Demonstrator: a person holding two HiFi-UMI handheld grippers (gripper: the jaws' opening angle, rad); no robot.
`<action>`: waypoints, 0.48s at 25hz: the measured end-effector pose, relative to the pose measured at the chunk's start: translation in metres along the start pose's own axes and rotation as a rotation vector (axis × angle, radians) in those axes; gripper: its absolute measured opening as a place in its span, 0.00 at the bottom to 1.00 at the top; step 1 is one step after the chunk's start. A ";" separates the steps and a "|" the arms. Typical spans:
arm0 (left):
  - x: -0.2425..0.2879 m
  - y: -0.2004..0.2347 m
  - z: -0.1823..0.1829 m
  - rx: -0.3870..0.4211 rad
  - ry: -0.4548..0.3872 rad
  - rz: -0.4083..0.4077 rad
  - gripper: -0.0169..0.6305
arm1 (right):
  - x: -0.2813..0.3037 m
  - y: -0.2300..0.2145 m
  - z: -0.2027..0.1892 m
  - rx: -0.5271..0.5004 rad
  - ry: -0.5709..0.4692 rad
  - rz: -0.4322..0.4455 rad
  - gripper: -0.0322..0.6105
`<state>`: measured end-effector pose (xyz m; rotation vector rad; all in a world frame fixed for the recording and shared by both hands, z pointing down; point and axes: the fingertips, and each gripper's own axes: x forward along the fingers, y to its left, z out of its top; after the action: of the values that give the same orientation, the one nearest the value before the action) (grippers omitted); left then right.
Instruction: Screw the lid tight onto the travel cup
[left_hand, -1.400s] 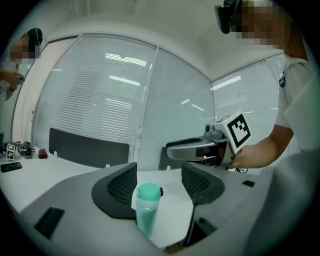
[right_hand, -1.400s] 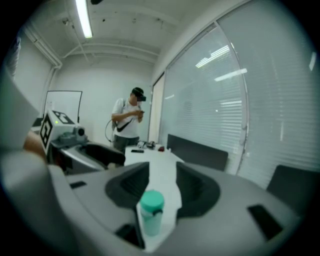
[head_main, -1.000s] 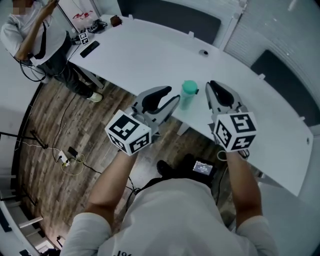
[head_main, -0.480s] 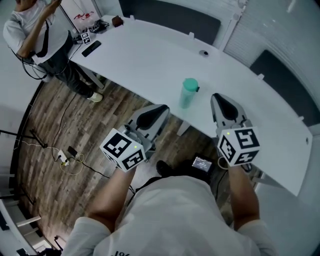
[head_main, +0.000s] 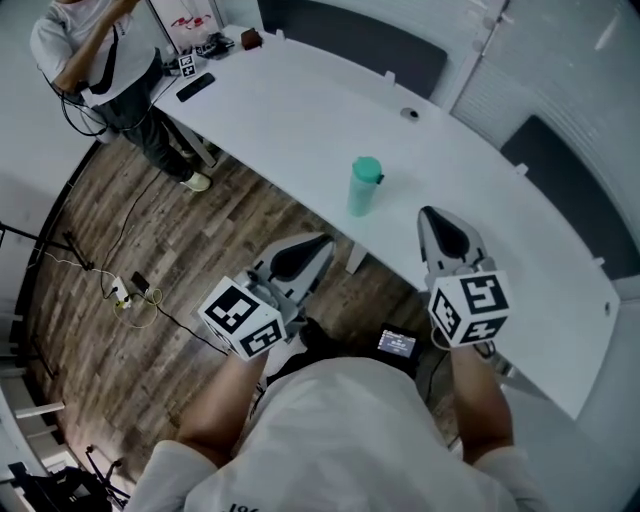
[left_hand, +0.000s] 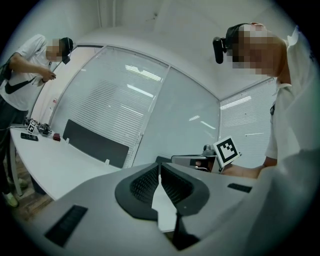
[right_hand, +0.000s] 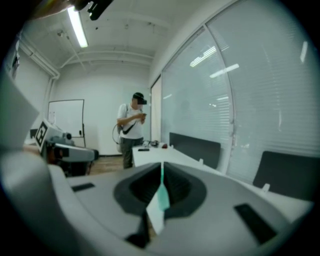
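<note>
Now both clamped shut on nothing: left gripper (head_main: 318, 243), jaws only just closed, and right gripper (head_main: 432, 215). Ahead between them, upright on the table (head_main: 290, 110): teal travel cup (head_main: 362, 195), lid (head_main: 367, 168) on.

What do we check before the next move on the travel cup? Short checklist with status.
1. Travel cup upright on the table: ok.
2. Lid seated on the cup: ok. Screwed tight: cannot tell.
3. Left gripper clear of the cup: ok; shut, empty.
4. Right gripper clear of the cup: ok; shut, empty.
5. Jaws open for a grasp: not ok, both are shut.
6. Bystander away from the cup: ok, at the table's far end.
</note>
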<state>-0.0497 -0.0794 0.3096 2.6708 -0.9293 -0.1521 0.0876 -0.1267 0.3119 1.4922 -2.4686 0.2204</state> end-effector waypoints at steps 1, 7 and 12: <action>0.002 -0.006 -0.003 -0.004 -0.002 0.005 0.09 | -0.004 -0.002 -0.001 -0.004 0.001 0.007 0.10; 0.005 -0.041 -0.017 -0.020 -0.006 0.032 0.09 | -0.031 -0.009 -0.012 -0.007 0.007 0.041 0.10; 0.004 -0.072 -0.030 -0.036 -0.012 0.061 0.09 | -0.058 -0.013 -0.022 -0.021 0.005 0.068 0.09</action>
<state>0.0021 -0.0208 0.3152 2.6083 -1.0006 -0.1694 0.1277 -0.0774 0.3161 1.3990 -2.5120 0.2107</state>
